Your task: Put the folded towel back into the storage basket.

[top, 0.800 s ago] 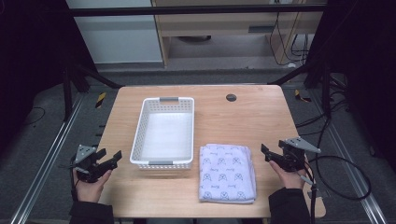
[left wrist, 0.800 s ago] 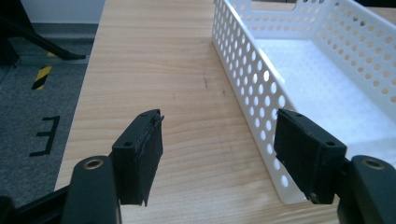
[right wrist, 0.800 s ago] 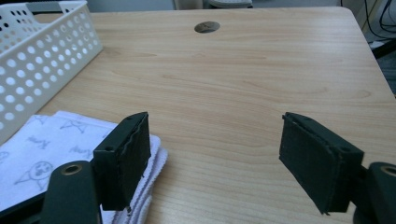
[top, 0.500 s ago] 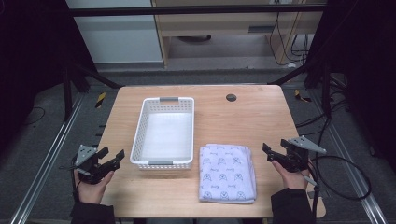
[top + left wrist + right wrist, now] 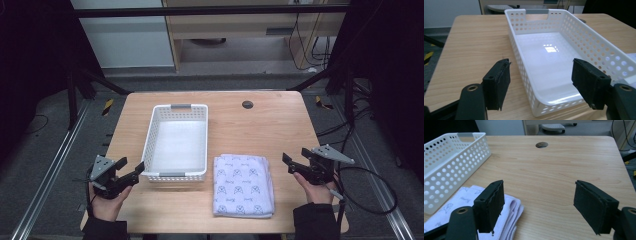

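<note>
Left gripper (image 5: 131,168) spread wide, empty, beside white basket (image 5: 176,141) on bench (image 5: 280,130). Right gripper (image 5: 294,162) spread wide, empty, near folded towel (image 5: 243,184).

Your left gripper (image 5: 131,169) sits at the table's (image 5: 280,125) near-left edge, jaws apart, tips just beside the basket's (image 5: 149,143) near corner. Folded towel (image 5: 243,185) lies right of the basket. Your right gripper (image 5: 291,161) is near the towel's right edge, jaws spread.
</note>
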`<control>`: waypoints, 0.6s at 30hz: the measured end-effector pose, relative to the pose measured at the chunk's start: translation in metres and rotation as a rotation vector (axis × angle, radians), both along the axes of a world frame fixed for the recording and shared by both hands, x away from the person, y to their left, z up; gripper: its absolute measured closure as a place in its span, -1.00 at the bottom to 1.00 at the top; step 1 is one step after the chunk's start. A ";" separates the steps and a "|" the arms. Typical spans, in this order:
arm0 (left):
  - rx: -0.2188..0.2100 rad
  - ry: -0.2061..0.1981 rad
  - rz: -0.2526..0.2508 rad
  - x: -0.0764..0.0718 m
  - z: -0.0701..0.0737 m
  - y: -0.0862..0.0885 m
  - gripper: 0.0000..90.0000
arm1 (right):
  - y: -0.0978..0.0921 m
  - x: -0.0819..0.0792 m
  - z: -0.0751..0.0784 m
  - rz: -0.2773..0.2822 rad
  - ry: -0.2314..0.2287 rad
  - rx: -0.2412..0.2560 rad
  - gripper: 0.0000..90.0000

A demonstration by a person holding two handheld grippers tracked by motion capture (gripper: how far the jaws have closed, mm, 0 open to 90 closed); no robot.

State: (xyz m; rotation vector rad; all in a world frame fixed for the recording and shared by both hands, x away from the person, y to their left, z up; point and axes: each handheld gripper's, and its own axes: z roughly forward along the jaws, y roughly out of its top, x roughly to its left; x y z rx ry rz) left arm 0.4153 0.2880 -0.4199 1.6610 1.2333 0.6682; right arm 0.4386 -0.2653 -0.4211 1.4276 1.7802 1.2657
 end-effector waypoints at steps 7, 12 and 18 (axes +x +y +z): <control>0.008 -0.008 -0.033 -0.004 0.002 -0.013 -0.33 | 0.005 0.001 0.003 0.021 0.008 -0.019 -0.45; 0.007 -0.024 -0.048 -0.007 0.005 -0.026 -0.32 | 0.009 -0.001 0.009 0.041 -0.001 -0.020 -0.43; 0.005 -0.027 -0.083 -0.009 0.009 -0.040 -0.32 | 0.011 -0.002 0.015 0.058 -0.011 -0.008 -0.43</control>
